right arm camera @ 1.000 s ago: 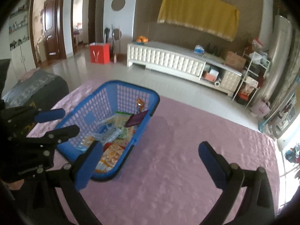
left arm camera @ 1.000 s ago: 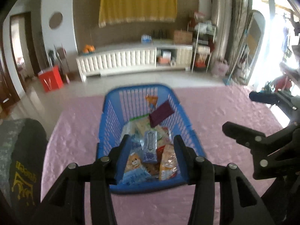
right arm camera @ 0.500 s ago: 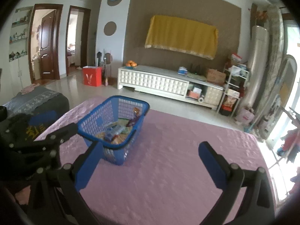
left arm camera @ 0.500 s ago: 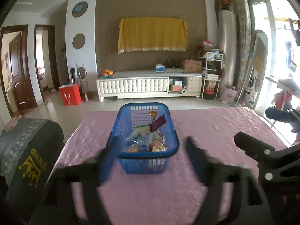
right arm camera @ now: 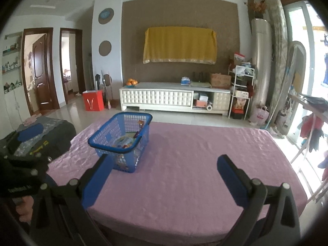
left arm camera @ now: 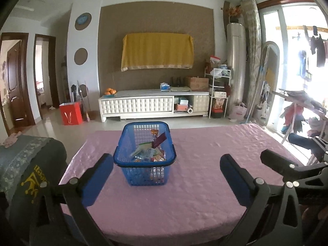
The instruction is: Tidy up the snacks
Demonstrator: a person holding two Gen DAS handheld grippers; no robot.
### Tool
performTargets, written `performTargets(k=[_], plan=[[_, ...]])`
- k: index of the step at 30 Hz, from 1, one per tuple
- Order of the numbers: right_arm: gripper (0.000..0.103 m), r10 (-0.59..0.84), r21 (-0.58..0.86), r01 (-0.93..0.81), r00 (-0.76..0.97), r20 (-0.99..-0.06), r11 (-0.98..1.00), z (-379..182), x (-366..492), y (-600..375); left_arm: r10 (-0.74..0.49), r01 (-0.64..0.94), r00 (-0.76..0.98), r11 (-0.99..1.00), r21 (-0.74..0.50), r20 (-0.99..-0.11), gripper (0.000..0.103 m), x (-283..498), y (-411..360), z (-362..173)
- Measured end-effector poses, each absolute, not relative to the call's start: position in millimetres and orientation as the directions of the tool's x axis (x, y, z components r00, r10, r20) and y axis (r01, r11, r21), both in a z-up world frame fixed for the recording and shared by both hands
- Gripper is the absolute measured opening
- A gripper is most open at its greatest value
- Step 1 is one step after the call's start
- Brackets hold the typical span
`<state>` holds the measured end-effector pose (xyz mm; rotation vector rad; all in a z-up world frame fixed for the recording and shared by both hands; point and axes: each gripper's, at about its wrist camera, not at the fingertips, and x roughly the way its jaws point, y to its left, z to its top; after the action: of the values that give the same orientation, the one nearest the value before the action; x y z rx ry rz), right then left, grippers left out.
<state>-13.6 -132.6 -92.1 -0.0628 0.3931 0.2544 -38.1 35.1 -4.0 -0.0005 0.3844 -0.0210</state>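
Blue pads tip both claws. The left claw (left arm camera: 166, 166) is opening, its jaws spread wide with nothing pinched between them; the basket stands beyond the fingertips, apart from them. The right claw (right arm camera: 164, 168) is also spread wide and empty above the pink cloth of the bench (right arm camera: 194, 164). Farther out, toward the left part of the bench, sits the blue basket (left arm camera: 145, 164), upright, with the snacks (left arm camera: 148, 153) piled inside it, one dark purple packet (left arm camera: 159, 142) leaning against its right wall. Beyond the bench, across the floor, a white cabinet (left arm camera: 143, 104) stands under a yellow cloth (left arm camera: 157, 51) on the brown wall.
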Motion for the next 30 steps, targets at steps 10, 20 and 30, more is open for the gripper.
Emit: performTargets(k=[10, 20, 30], plan=[[0.103, 0.257, -0.009, -0.278, 0.899, -0.354, 0.96, -91.9, -31.7, -132.8, -0.004, 0.015, 0.931, 0.999, 0.029, -0.365, 0.103, -66.2, 23.6, -0.9], [0.103, 0.257, -0.011, -0.277, 0.904, -0.341, 0.961, -92.7, -42.4, -135.6, 0.002, 0.011, 0.934, 0.999, 0.035, -0.358, 0.103, -71.1, 22.9, -0.3], [0.103, 0.234, -0.027, -0.256, 0.915, -0.328, 0.966, -89.6, -48.6, -138.9, -0.008, 0.019, 0.936, 0.999, 0.028, -0.351, 0.103, -82.7, 22.6, 7.0]])
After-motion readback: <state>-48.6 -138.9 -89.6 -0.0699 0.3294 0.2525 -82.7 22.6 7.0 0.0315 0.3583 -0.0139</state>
